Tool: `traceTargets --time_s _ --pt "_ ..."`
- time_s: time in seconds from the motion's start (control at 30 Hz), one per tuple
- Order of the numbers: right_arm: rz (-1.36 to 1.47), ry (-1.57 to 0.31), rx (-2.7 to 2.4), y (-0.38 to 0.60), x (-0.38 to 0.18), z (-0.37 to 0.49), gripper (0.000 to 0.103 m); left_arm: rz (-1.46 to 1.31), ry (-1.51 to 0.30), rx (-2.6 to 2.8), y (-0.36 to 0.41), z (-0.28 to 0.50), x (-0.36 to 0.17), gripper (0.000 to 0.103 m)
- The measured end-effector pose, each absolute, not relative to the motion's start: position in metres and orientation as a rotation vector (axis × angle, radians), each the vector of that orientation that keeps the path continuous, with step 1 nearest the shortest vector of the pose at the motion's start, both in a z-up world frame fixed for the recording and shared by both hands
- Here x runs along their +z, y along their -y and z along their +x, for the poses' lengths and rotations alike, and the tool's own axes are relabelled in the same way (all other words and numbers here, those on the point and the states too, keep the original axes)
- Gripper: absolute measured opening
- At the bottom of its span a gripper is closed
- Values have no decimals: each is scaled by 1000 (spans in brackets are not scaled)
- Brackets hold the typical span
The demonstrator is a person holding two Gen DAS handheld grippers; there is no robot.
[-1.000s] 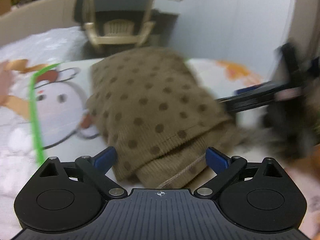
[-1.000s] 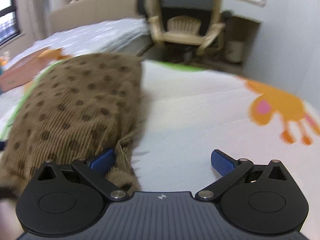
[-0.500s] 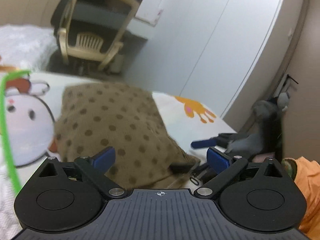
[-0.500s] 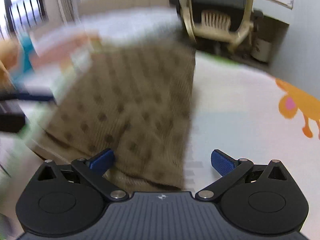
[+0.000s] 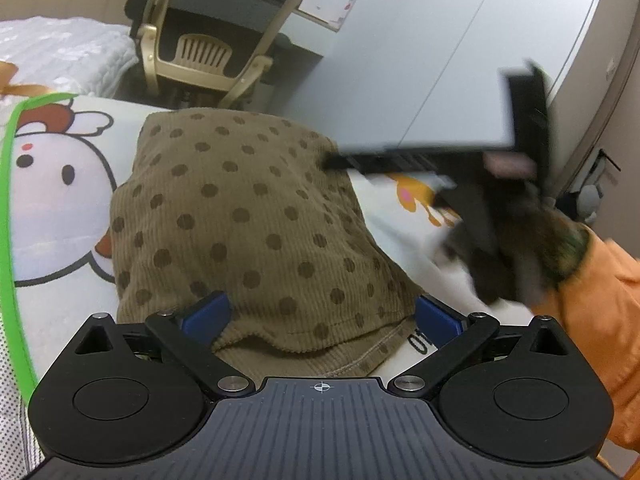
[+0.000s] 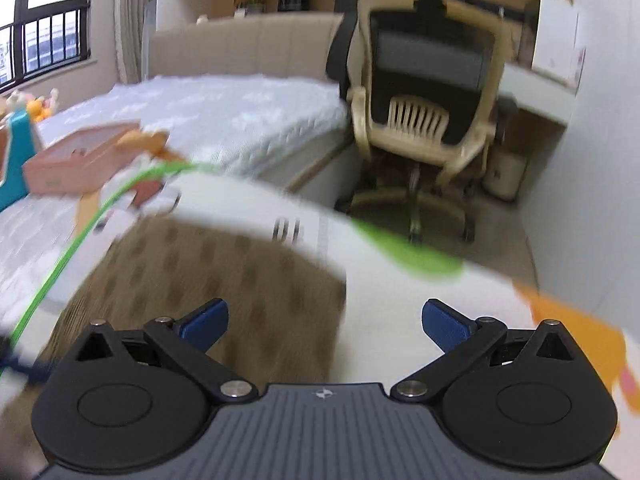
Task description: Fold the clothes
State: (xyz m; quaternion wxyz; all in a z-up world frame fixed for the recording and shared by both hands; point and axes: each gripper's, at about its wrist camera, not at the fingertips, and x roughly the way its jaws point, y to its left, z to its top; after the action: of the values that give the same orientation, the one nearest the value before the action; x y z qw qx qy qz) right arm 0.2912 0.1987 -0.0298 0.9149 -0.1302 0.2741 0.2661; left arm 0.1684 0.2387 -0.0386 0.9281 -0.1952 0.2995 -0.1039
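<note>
Our folded brown dotted garment point(image 5: 244, 220) lies on the cartoon mat point(image 5: 52, 200), long axis running away toward the chair point(image 5: 208, 40); both our left hand-held gripper point(image 5: 320, 316) and right hand-held gripper point(image 6: 324, 320) are spread, holding nothing.

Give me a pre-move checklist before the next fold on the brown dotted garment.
1. Left gripper open and empty: ok.
2. Right gripper open and empty: ok.
3. Brown dotted garment lying folded on the cartoon-print mat: ok.
4. Near hem tidy: not ok, lower layer and a printed label stick out.
5. Right gripper clear of the garment: cannot tell, its image is motion-blurred.
6. Office chair off the mat: ok.
</note>
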Motion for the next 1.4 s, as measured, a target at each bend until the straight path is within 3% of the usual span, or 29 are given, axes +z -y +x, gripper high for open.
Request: traceTargets --time_s 0.17,0.27,0.4,0.53,0.9,1.4 --pt "-273 -613 508 -218 -62 336 103 -417 -595 -202 -239 166 -40 102" --pt "-187 -638 470 -202 -53 332 103 -408 -597 -197 -237 166 -39 103" --pt "-183 -627 537 -164 -37 287 103 -404 -585 -200 -238 165 -39 103" --pt "-202 -721 626 -139 -56 247 103 -401 -563 -204 -237 160 -42 103" --pt "-127 -723 572 -128 -80 219 103 -291 -491 31 -208 127 -42 103" --pt "-229 -669 641 -49 -89 67 103 -136 -610 224 -113 48 -52 103"
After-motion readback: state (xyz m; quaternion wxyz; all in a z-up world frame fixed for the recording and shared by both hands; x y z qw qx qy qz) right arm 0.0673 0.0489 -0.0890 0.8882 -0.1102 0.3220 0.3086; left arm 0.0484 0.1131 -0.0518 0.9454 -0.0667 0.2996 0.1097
